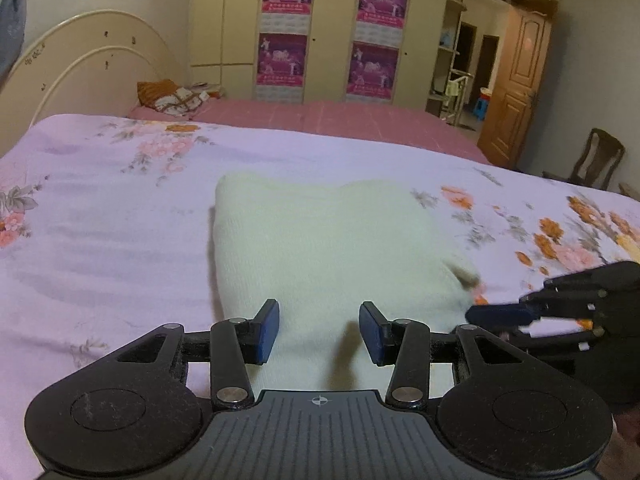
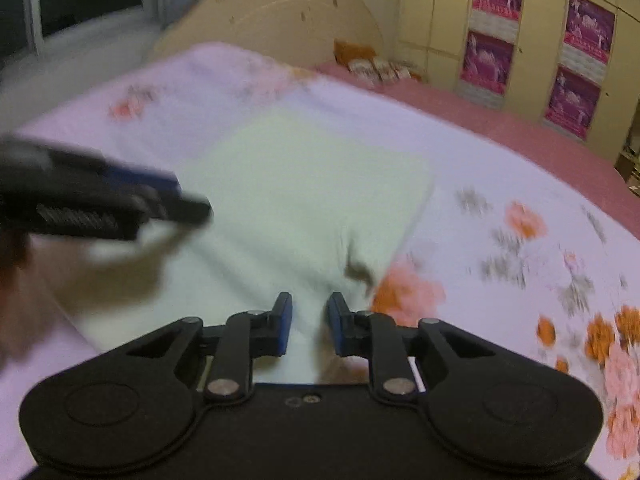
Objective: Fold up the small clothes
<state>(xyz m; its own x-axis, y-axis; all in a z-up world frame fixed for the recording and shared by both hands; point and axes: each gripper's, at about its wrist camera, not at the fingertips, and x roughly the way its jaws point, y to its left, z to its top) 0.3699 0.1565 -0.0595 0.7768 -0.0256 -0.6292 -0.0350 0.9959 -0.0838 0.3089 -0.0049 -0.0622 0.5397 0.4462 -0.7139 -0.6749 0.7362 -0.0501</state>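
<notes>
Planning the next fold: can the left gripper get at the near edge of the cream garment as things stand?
Probably yes. The left gripper is open, with the cream garment lying flat on the bedspread right between and ahead of its fingers. Nothing lies between them; the right gripper works the garment's other corner.

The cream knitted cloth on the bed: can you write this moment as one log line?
folded cream knitted cloth lying on floral lilac bedsheet | left tongs open, empty | right tongs open, empty | both at near edge

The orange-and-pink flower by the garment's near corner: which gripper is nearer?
Right. The right gripper sits beside the flower; the left gripper is farther along the cream garment.
</notes>
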